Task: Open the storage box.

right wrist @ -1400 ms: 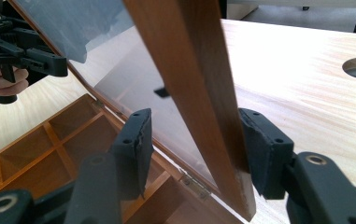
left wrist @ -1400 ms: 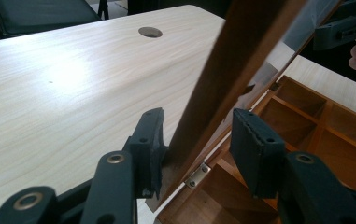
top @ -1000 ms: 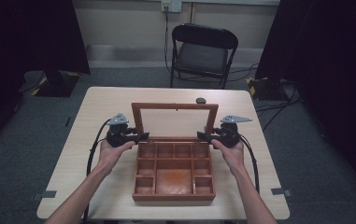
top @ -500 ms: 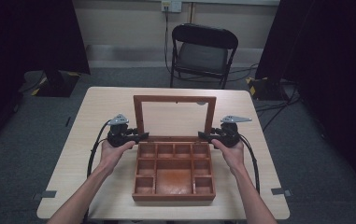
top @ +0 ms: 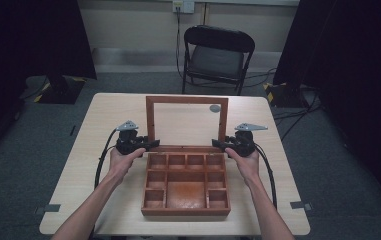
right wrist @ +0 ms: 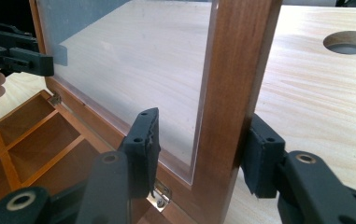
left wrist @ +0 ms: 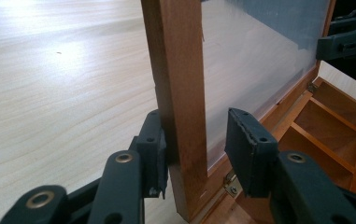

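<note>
Pale wooden surface carries a compartmented wooden box whose glazed lid stands upright, left tool and right tool straddling its side rails, jaws parted, outer pads touching; move both evenly.

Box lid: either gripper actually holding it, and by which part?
Neither clamps it. Left gripper and right gripper straddle the lid side rails near the hinges, each touching with its outer pad only.

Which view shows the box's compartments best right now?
The high view: it looks straight down on the compartments of the wooden box, showing the whole grid. The left and right gripper views catch just a corner of it behind the lid.
</note>
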`<state>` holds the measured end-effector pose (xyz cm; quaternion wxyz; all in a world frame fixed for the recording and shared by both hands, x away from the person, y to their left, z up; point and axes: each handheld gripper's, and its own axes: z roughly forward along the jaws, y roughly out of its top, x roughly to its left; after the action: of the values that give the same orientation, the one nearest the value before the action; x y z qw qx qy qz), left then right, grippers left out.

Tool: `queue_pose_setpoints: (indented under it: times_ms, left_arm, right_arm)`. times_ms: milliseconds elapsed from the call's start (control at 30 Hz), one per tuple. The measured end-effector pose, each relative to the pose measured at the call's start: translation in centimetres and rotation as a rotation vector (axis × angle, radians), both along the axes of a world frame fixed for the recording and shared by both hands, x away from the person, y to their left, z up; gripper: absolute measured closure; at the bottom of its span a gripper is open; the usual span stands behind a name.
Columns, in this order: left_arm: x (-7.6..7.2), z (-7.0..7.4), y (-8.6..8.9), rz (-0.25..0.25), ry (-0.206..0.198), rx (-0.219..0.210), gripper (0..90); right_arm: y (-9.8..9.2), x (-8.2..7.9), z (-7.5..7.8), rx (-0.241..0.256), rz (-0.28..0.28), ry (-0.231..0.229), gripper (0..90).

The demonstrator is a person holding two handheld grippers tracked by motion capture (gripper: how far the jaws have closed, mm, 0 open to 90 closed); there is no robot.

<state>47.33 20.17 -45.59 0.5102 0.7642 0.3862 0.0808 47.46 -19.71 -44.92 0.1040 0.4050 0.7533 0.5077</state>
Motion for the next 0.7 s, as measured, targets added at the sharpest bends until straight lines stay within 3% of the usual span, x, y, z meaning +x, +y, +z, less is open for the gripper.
queue_pose_setpoints:
  times_ms: [367, 700]
  left_arm:
    - [1.0, -0.3, 0.1, -0.023, 0.046, -0.023, 58.7]
    - [1.5, -0.3, -0.2, -0.015, 0.087, -0.015, 55.6]
  right_arm:
    - [-0.2, 0.4, -0.3, 0.013, -0.020, 0.027, 53.7]
    - [0.4, 0.7, -0.6, 0.001, -0.044, 0.031, 44.1]
